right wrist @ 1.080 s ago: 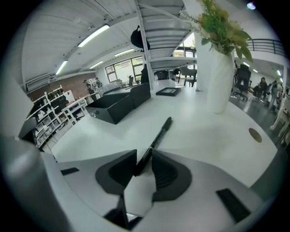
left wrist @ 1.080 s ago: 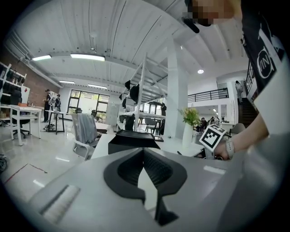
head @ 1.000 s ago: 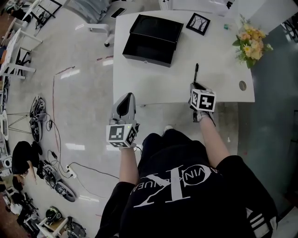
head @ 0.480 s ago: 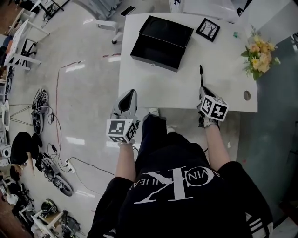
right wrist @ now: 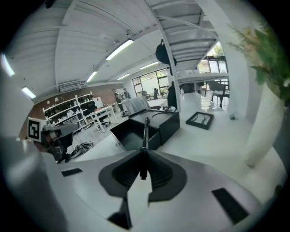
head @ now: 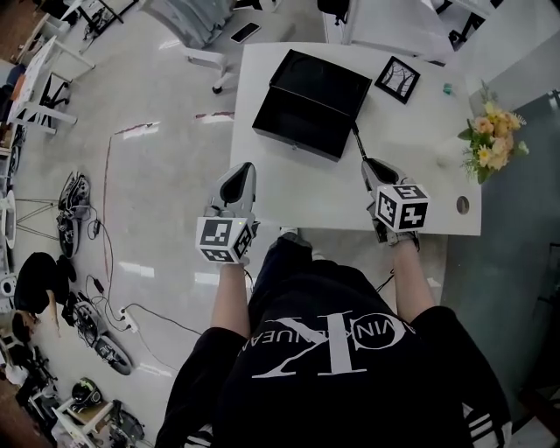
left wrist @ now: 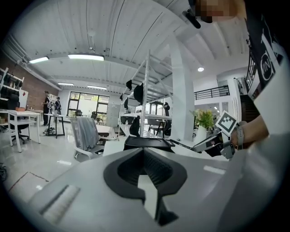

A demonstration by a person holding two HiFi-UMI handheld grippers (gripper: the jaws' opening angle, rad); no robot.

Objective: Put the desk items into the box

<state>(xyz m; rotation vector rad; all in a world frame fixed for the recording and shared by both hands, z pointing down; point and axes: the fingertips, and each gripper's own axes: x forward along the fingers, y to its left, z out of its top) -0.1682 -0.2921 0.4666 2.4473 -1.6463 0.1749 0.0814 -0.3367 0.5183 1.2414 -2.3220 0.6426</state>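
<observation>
An open black box (head: 297, 131) lies at the far left of the white desk (head: 289, 179). My right gripper (head: 367, 163) is shut on a black pen (head: 357, 140); its jaws have just closed on it. The pen hangs above the desk and points at the box's near right corner. In the right gripper view the pen (right wrist: 145, 131) sticks out from between the pads (right wrist: 154, 174) toward the box (right wrist: 165, 127). My left gripper (head: 248, 167) hovers over the desk's near left edge, shut and holding nothing (left wrist: 144, 156). A black picture frame (head: 397, 79) lies right of the box.
A vase of yellow flowers (head: 490, 144) stands at the desk's right edge, with a small teal item (head: 447, 87) behind it and a cable hole (head: 462, 206) in front. Cables and gear (head: 70, 219) lie on the floor to the left. A chair (head: 188, 17) stands beyond the desk.
My right gripper took hold of the pen, lifted it off the desk and carried it left toward the box. My left gripper moved forward over the desk edge.
</observation>
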